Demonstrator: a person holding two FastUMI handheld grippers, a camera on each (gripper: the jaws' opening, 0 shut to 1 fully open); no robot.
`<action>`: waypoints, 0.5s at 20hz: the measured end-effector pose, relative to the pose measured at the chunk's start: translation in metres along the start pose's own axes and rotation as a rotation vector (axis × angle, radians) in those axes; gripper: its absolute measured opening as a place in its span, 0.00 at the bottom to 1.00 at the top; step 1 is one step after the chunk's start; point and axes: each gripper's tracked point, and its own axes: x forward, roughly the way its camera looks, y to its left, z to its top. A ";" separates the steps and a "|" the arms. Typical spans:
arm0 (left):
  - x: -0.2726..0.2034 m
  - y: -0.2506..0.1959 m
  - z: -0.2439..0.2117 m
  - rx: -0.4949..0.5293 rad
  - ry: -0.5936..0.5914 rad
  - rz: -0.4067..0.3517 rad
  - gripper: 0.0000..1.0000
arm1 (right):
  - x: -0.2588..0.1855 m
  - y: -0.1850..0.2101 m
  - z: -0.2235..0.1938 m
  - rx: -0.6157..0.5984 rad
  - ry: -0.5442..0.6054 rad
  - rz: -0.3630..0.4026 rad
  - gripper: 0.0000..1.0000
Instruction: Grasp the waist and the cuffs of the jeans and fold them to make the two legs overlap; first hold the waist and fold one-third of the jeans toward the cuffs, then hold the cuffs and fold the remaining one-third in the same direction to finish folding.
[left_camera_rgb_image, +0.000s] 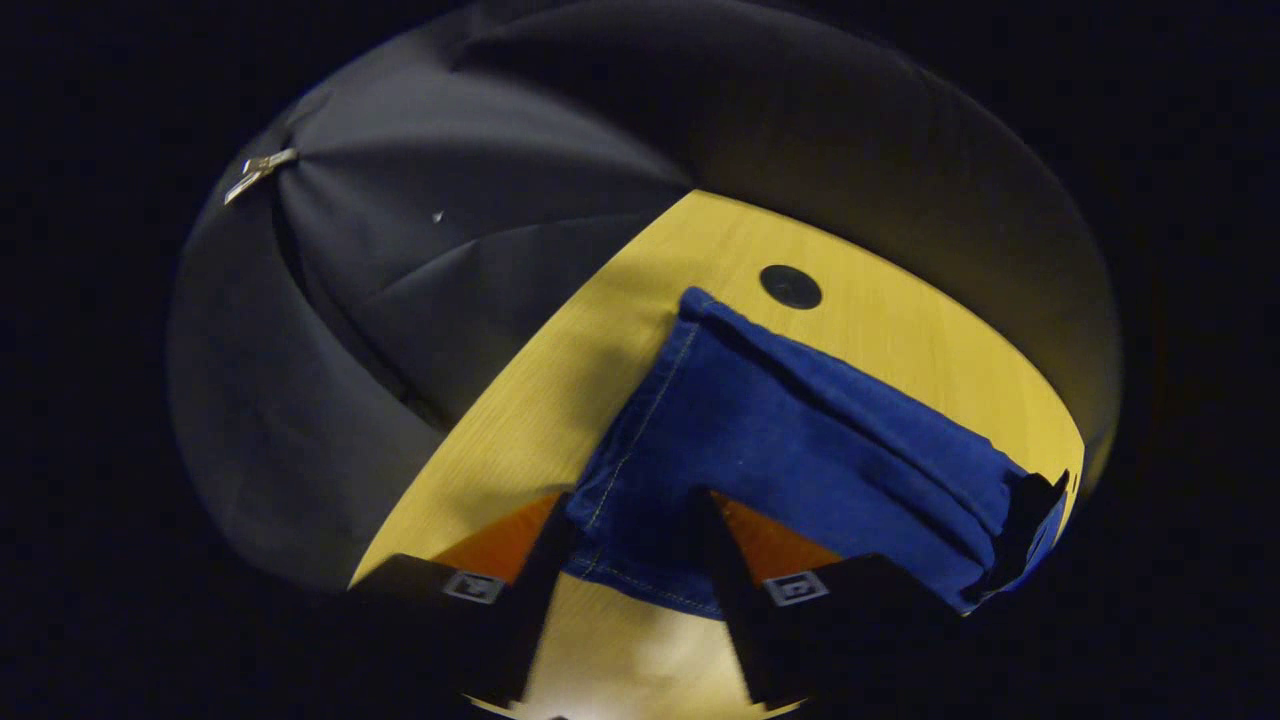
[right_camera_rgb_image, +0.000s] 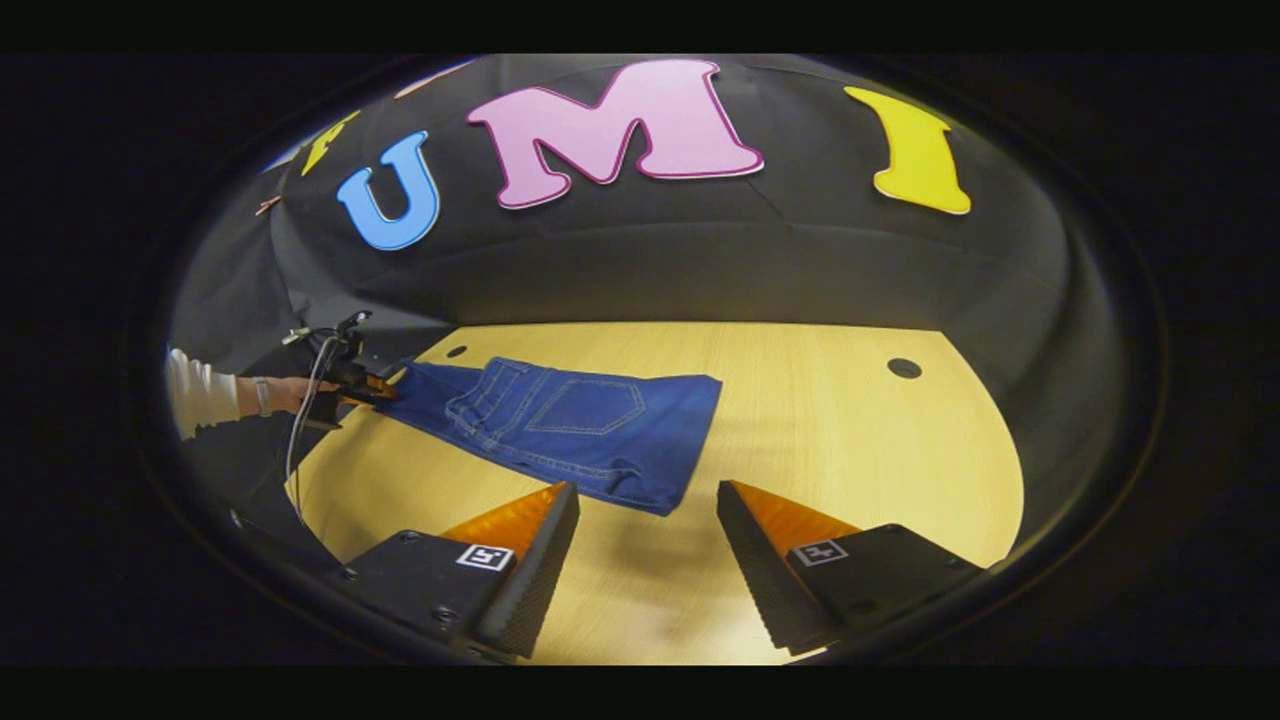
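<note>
The desk (right_camera_rgb_image: 800, 430) is pale yellow wood with a fine straight grain and a rounded far edge; small dark round plugs (right_camera_rgb_image: 904, 368) sit flush in its top. Behind it hangs the booth's black cloth wall (left_camera_rgb_image: 420, 260), creased into soft folds and pinned with a small metal clip (left_camera_rgb_image: 258, 172).

The jeans (right_camera_rgb_image: 570, 425) lie flat on the desk, folded into a long blue denim band with pale topstitching and a five-sided back pocket facing up. In the left gripper view the denim looks thick and layered, with a rolled fold along its far side, and its right end is cut off behind a dark shape that is hard to make out.

The left gripper (left_camera_rgb_image: 635, 545) has its fingers spread either side of the near corner of the jeans; the cloth lies between them, but I cannot tell whether they touch it. In the right gripper view it meets the far end of the jeans, held by a hand (right_camera_rgb_image: 290, 395) in a white sleeve.

The right gripper (right_camera_rgb_image: 648, 545) hovers over bare desk just short of the jeans' near hem, its ridged, wedge-shaped fingers wide apart and holding nothing.
</note>
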 end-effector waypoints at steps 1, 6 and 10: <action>0.002 -0.005 0.000 -0.014 0.004 -0.022 0.62 | 0.001 0.005 0.000 -0.007 0.000 0.011 0.85; -0.008 -0.015 0.001 -0.171 0.007 -0.158 0.15 | -0.003 0.013 0.001 -0.044 0.006 0.031 0.85; -0.045 -0.023 0.030 -0.213 -0.072 -0.295 0.08 | -0.012 0.010 0.006 -0.034 -0.013 0.015 0.85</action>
